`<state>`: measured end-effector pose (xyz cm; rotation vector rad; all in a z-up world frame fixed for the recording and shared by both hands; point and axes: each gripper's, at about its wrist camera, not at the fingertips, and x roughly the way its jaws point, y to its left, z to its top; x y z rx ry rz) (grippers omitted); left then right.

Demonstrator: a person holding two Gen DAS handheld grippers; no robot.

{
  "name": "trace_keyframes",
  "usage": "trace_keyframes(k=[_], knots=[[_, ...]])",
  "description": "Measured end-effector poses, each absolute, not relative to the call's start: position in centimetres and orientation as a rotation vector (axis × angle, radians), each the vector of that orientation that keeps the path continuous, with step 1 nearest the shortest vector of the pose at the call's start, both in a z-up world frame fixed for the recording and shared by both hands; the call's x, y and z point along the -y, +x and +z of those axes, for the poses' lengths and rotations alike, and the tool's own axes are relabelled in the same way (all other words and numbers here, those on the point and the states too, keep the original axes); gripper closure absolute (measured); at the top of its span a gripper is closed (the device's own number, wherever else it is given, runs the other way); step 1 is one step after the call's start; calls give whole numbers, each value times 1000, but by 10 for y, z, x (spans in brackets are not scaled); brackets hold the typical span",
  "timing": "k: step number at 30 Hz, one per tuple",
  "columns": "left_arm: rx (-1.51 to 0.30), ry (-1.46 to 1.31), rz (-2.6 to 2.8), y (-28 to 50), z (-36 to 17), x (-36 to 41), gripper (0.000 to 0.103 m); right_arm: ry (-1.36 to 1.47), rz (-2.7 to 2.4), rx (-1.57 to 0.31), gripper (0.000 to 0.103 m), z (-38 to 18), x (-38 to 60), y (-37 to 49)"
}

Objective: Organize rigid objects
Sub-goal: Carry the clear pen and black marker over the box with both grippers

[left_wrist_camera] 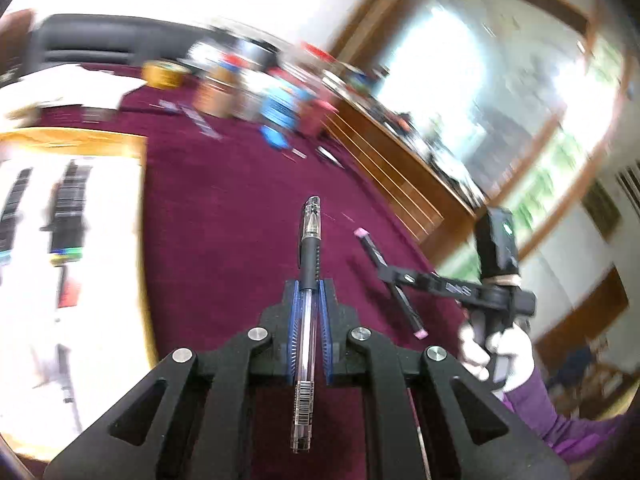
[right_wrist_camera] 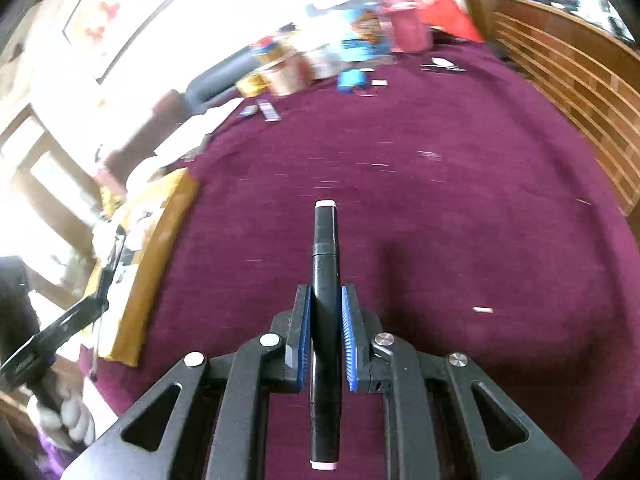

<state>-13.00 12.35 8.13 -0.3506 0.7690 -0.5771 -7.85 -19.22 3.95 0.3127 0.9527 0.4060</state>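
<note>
My left gripper (left_wrist_camera: 308,286) is shut on a clear gel pen with a black grip (left_wrist_camera: 307,264), held lengthwise above the maroon tablecloth (left_wrist_camera: 224,216). My right gripper (right_wrist_camera: 326,294) is shut on a black marker with pale pink end caps (right_wrist_camera: 325,256). In the left wrist view the right gripper (left_wrist_camera: 390,276) shows at the right, holding that marker (left_wrist_camera: 374,254) in the air. In the right wrist view the left gripper (right_wrist_camera: 106,300) shows at the far left over a wooden tray (right_wrist_camera: 160,252).
A wooden-rimmed tray with a white inside (left_wrist_camera: 72,240) holds several dark pens at the left. Blurred jars, boxes and containers (left_wrist_camera: 248,84) crowd the far table edge. A wooden slatted rail (right_wrist_camera: 576,92) borders the right side. Small scraps (right_wrist_camera: 482,310) lie on the cloth.
</note>
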Motion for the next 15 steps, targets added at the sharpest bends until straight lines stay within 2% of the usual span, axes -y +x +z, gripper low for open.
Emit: trace_keyframes(k=[7,15], knots=[[-758,-478,-270,-140,72,-251,95,323,621,-984,90,50,97,-73],[-824,-463,-14,-126,40,-321,95,325,792,-1097,89,43,-18,-66]])
